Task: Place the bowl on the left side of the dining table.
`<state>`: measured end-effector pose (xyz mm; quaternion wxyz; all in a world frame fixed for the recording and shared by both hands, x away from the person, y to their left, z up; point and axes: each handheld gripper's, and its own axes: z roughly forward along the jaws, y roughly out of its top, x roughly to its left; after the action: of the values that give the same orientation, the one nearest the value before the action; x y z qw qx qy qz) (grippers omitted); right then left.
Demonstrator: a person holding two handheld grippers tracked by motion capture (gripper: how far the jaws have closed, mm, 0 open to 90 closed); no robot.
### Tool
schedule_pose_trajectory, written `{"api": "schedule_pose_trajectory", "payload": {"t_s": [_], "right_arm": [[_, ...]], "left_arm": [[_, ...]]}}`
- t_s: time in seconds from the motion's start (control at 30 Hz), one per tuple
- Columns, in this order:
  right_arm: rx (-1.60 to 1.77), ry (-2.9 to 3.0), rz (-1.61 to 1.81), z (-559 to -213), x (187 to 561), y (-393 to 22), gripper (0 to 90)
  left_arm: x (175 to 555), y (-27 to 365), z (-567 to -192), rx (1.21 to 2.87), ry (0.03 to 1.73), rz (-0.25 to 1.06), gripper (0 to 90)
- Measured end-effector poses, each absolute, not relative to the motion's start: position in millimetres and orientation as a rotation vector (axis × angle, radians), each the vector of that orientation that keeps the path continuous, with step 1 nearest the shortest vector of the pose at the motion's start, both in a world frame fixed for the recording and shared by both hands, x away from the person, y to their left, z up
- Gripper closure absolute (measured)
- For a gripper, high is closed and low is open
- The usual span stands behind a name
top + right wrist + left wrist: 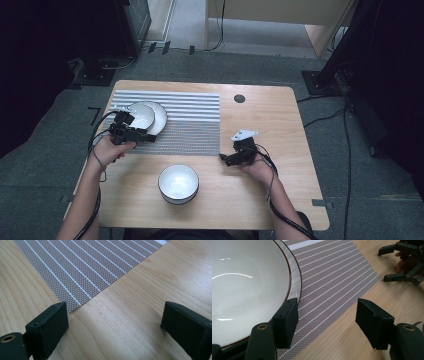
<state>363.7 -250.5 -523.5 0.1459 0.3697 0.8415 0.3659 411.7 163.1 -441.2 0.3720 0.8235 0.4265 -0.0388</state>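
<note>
A white bowl [140, 115] with a dark rim sits on a white plate [161, 119] at the left of a striped placemat [192, 125]. My left gripper [142, 134] is just in front of it. In the left gripper view the bowl [244, 290] and the plate's rim [296, 275] lie beside the left pad, and my left gripper [328, 307] is open over the placemat [337, 272]. My right gripper [229, 154] stands open above bare wood by the placemat's near right corner [75, 305]; nothing lies between the jaws of the right gripper [115, 315]. The right gripper [388, 263] also appears far off in the left gripper view.
A second white bowl [178, 183] stands on the wooden table [260, 195] near its front edge, between my two forearms. A small black round cap [239, 98] is set in the tabletop at the back. Cables trail from both grippers over the front edge.
</note>
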Motion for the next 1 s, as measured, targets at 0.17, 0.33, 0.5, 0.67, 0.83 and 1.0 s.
{"api": "schedule_pose_trajectory", "payload": {"t_s": [0.17,0.33,0.5,0.67,0.83,1.0], "right_arm": [[1.065,2.422,1.055,-524,364,-250,6.7],[1.064,2.422,1.055,-524,364,-250,6.7],[1.064,2.422,1.055,-524,364,-250,6.7],[1.065,2.422,1.055,-524,364,-250,6.7],[1.064,2.422,1.054,-524,364,-250,6.7],[1.064,2.422,1.054,-524,364,-250,6.7]], "left_arm": [[411,155,-446,2.117,1.067,-0.106,34.2],[410,145,-451,2.145,1.022,-0.11,33.5],[408,137,-455,2.162,0.991,-0.115,33.2],[408,129,-460,2.176,0.971,-0.12,33.0],[407,121,-465,2.185,0.946,-0.131,32.9],[406,113,-470,2.195,0.92,-0.13,32.6]]}}
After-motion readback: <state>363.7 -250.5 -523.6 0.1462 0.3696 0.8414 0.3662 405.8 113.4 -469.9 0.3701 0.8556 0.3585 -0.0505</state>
